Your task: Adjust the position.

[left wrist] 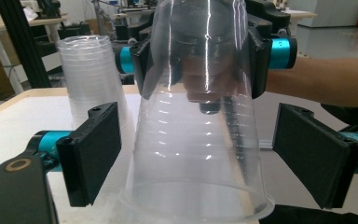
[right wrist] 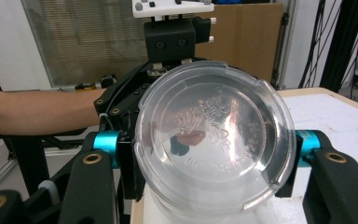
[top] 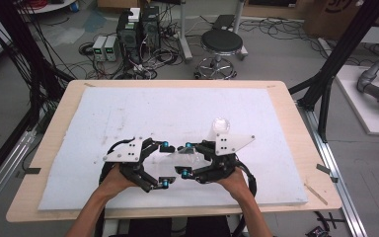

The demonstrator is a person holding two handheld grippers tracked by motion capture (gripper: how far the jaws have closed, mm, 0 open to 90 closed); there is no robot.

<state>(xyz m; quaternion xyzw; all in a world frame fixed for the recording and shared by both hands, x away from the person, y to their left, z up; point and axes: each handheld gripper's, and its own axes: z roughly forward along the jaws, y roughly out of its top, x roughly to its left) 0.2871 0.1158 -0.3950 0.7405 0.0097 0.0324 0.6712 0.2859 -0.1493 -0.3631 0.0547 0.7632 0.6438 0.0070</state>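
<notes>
A clear plastic cup (top: 176, 159) hangs on its side above the white board, between the two grippers that face each other. My right gripper (top: 186, 159) is shut on the cup's narrow end. In the right gripper view the cup's round base (right wrist: 214, 144) faces the camera, pinched between the pads of the right gripper (right wrist: 209, 145). My left gripper (top: 165, 164) is open. Its pads (left wrist: 95, 154) stand on either side of the cup's wide rim (left wrist: 196, 205) with a gap on each side. The right gripper (left wrist: 200, 56) grips the cup's far end in the left gripper view.
A stack of clear cups (top: 221, 127) stands upside down on the white foam board (top: 128, 113), just behind the right gripper; the stack (left wrist: 91, 79) also appears at the left of the left gripper view. The wooden table edge (top: 296, 143) frames the board.
</notes>
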